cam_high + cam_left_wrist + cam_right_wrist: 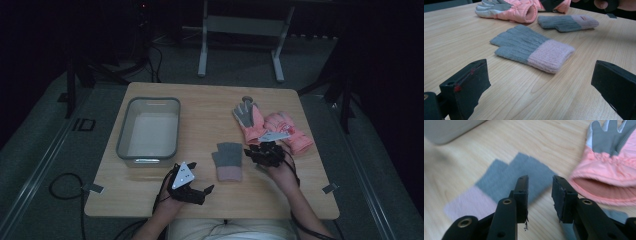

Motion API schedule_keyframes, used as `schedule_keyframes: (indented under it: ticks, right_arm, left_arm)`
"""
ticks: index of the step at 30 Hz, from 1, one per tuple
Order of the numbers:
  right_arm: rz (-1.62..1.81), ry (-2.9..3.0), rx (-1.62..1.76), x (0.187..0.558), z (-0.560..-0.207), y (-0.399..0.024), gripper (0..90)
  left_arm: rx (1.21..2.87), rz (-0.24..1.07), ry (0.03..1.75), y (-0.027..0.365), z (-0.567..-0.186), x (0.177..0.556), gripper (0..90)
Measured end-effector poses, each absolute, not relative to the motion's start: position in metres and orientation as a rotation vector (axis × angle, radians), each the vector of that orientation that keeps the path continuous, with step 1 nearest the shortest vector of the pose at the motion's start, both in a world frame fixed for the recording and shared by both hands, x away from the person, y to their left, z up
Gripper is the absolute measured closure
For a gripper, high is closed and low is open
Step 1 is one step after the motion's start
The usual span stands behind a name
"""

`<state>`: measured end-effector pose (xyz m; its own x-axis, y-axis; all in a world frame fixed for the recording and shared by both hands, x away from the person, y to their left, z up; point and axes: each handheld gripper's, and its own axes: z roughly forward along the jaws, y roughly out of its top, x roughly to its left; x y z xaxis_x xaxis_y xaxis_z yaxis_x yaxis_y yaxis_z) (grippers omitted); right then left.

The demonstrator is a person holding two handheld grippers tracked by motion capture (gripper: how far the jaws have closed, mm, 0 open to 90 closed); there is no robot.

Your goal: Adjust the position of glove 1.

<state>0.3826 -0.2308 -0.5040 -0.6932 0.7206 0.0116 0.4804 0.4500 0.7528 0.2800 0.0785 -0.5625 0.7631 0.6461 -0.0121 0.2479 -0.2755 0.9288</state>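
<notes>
jaws of r gripper [539, 192] part-open, empty

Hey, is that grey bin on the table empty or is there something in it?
Empty: the grey bin shows a bare pale floor, with no glove inside.

Black claw [539, 192] with brass-ringed screws; grey three-cornered plate [183, 175]; trailing black cables

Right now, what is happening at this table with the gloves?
A person holds tongs in each hand over a wooden table. The right tongs hover just above a grey knit glove with a pink cuff, jaws a little apart and gripping nothing. The left tongs wait wide open near the table's front edge. Pink padded gloves lie to the right, and a grey bin stands to the left.
</notes>
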Motion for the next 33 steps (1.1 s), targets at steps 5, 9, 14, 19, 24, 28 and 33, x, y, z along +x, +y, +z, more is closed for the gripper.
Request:
schedule_keyframes:
  ticks: [5,9,14,19,24,28,33]
  right_arm:
    - [1.031,2.441,0.973,0.387,-0.513,-0.266,66.0]
    - [0.975,2.465,0.964,0.386,-0.520,-0.287,65.8]
    - [0.922,2.493,0.968,0.389,-0.529,-0.300,65.2]
    - [0.917,2.499,1.003,0.394,-0.542,-0.307,62.6]
    - [0.969,2.469,1.004,0.390,-0.546,-0.310,67.9]
    - [1.001,2.412,1.081,0.386,-0.549,-0.311,82.1]
    - [1.027,2.303,1.206,0.372,-0.532,-0.304,85.5]
  left_arm:
    - [1.851,0.458,0.687,0.078,-0.562,0.279,1.1]
    - [1.851,0.454,0.689,0.078,-0.563,0.280,1.1]
    - [1.852,0.458,0.688,0.078,-0.562,0.280,1.1]
    - [1.853,0.460,0.688,0.078,-0.562,0.279,1.1]
    - [1.850,0.456,0.690,0.078,-0.563,0.280,1.1]
    - [1.849,0.457,0.691,0.078,-0.563,0.280,1.1]
    - [1.847,0.460,0.690,0.078,-0.563,0.279,1.1]
